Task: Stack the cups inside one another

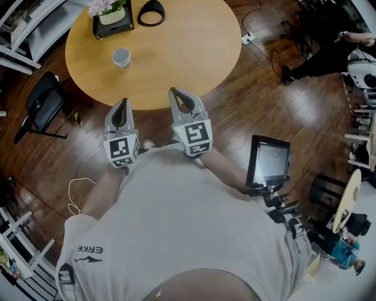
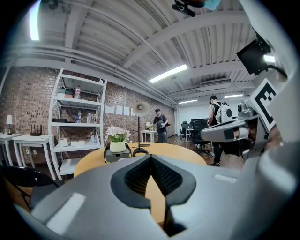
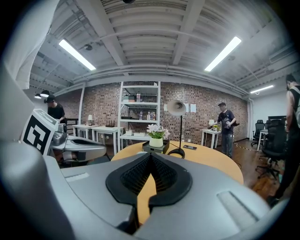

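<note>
Left hand-held gripper: lower centre of the head view, just short of the tabletop's near edge. Jaws closed tip to tip, nothing between them; its own view shows the dark pads meeting in a point.

Right hand-held gripper: just beside the left one, tip over the tabletop's near rim. Jaws likewise closed on nothing, with ribbed pads touching at the tip.

Tabletop: round, light wood, filling the upper centre of the head view above a dark wooden floor.

Chair: black, at the left edge, beside the tabletop.

Screen on a stand: right of centre, near the person's right arm.

Flower box: dark tray with a pale pot of flowers, at the upper left of the tabletop.

Lamp base: black ring, just right of the flower box.

Cup: white, upright on the left part of the tabletop, below the flower box and well apart from both grippers. Whether it is one cup or several nested cannot be told.
</note>
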`<state>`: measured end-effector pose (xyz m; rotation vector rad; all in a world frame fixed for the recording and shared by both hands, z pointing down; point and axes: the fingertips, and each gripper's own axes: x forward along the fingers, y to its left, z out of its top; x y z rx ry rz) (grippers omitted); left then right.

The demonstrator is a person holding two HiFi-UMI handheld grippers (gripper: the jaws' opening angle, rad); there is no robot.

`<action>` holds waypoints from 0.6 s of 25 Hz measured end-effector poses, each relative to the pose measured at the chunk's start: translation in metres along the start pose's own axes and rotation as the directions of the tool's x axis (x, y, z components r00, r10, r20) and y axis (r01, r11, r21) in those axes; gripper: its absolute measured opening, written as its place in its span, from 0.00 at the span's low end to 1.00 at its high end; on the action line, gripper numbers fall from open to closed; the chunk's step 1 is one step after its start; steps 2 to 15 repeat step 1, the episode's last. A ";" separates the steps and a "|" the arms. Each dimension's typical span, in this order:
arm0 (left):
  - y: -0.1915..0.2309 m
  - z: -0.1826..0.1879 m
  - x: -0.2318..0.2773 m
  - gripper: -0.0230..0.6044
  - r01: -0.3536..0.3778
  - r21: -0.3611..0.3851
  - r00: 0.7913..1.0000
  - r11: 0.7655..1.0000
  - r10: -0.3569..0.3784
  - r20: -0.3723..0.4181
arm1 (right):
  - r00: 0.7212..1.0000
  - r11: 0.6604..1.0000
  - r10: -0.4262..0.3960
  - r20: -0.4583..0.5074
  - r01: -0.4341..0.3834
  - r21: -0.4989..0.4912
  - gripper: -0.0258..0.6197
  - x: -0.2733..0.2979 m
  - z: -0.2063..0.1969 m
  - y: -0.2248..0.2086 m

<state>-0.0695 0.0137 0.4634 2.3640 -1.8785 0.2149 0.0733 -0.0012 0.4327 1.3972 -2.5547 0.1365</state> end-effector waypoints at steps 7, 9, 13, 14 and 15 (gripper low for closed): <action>0.001 0.000 0.001 0.04 0.001 0.000 1.000 1.000 -0.001 0.000 | 1.000 1.000 -0.001 0.000 0.001 -0.002 0.06 0.001 0.001 0.000; 0.001 0.000 0.001 0.04 0.001 0.000 1.000 1.000 -0.001 0.000 | 1.000 1.000 -0.001 0.000 0.001 -0.002 0.06 0.001 0.001 0.000; 0.001 0.000 0.001 0.04 0.001 0.000 1.000 1.000 -0.001 0.000 | 1.000 1.000 -0.001 0.000 0.001 -0.002 0.06 0.001 0.001 0.000; 0.001 0.000 0.001 0.04 0.001 0.000 1.000 1.000 -0.001 0.000 | 1.000 1.000 -0.001 0.000 0.001 -0.002 0.06 0.001 0.001 0.000; 0.001 0.000 0.001 0.04 0.001 0.000 1.000 1.000 -0.001 0.000 | 1.000 1.000 -0.001 0.000 0.001 -0.002 0.06 0.001 0.001 0.000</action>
